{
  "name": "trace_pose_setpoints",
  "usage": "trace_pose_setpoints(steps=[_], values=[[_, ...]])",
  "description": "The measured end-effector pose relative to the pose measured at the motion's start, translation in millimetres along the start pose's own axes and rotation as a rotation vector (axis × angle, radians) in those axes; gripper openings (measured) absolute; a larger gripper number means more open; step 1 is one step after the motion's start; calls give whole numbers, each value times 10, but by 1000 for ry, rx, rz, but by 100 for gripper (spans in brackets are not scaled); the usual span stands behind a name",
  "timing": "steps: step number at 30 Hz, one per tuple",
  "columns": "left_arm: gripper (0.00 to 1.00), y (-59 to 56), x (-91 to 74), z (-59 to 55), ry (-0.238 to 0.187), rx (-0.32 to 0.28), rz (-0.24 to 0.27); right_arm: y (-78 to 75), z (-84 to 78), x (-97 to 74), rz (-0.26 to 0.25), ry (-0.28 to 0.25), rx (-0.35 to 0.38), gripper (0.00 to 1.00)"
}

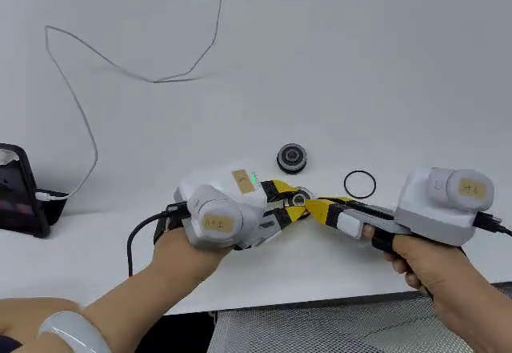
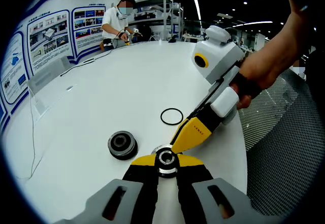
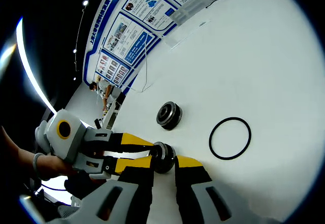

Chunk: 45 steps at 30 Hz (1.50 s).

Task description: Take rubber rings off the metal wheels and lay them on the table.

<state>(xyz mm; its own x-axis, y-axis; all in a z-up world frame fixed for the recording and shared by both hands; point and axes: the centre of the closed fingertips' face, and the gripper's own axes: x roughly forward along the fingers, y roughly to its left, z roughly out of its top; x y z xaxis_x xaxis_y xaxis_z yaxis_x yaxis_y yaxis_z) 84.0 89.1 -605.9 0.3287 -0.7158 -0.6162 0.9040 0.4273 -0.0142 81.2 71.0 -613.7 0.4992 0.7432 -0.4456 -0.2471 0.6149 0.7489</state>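
Left tool (image 2: 166, 165) was clamped on a small metal wheel (image 2: 166, 158), one yellow jaw on either side, holding it just above the bench (image 1: 376, 89) near the middle of the near edge. Right tool (image 3: 163, 166) faced it head-on from the right. Its jaws stood narrowly apart about the wheel's rim, but whether they pinched any rubber there could not be told. Held wheel lay directly at the right tool's tips, rim toward them. Judged: the peel falls to the right hand, drawing away toward the right edge while the left holds firm. One freed ring (image 1: 360, 184) lay flat on the bench, nearer that edge. Second wheel (image 1: 292, 158) lay further back, apart from it
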Motion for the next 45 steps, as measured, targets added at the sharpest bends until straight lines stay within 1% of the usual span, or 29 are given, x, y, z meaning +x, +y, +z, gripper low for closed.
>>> trace_pose_setpoints(steps=[4,6,7,10,16,20,25,31,34,36,45], values=[[13,3,0,0,-1,-1,0,21,-4,13,18,-2,45,17],[13,4,0,-1,-1,-2,0,85,-4,17,35,-2,69,17],[13,5,-1,-1,-1,-2,0,73,-2,17,33,0,64,17],[13,4,-1,2,-2,-4,0,83,2,14,46,1,85,17],[13,5,-1,2,1,-6,1,126,18,-33,50,-5,72,17],[13,3,-3,2,1,-8,2,133,-2,-14,50,-4,63,16],[13,4,-9,8,-1,-12,3,124,-5,6,56,-7,82,17],[13,7,-9,1,0,-11,2,127,17,-32,55,-13,78,16],[13,5,-9,0,-1,-13,2,130,37,-51,61,-20,81,12],[13,2,-10,1,-1,-13,2,126,34,-42,59,-16,73,11],[13,0,-10,-2,-1,-13,1,84,26,-27,35,-15,63,6]])
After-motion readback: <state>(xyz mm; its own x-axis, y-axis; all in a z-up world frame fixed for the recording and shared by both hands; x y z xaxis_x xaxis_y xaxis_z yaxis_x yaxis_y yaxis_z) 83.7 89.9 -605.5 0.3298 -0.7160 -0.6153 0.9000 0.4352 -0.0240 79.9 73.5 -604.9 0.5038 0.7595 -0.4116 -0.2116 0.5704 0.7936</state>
